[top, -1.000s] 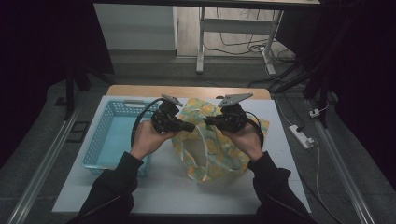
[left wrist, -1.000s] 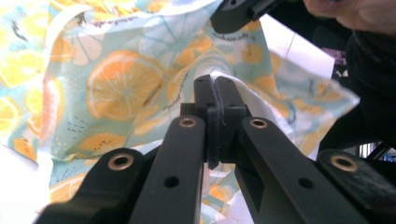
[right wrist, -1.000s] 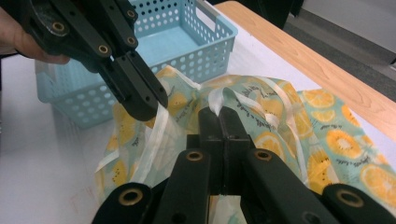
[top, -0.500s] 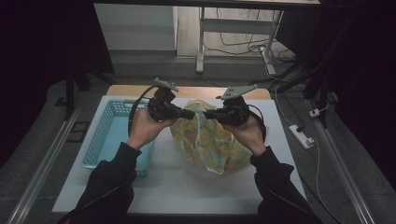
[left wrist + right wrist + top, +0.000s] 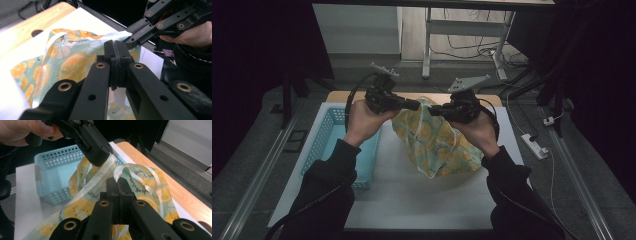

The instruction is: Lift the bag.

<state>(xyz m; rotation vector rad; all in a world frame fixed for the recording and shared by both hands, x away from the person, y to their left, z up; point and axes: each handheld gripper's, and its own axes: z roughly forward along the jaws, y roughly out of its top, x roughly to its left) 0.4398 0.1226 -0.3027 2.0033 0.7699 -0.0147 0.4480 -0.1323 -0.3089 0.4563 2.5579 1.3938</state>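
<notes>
Centre of high view: lemon-print bag point(image 5: 437, 140) held up above white table point(image 5: 412, 200), upper edge raised, lower body hanging toward lower centre. Left gripper point(image 5: 412, 104), centre-left, jaws pressed together on pale rim band of bag; same grip at centre of left gripper view point(image 5: 115, 52). Right gripper point(image 5: 434, 110), just right of it, jaws likewise pinching rim band; seen closed on fabric at centre of right gripper view point(image 5: 119, 185). Grippers near each other, tips facing. Left of frame: blue perforated basket point(image 5: 324, 135) on table.
</notes>
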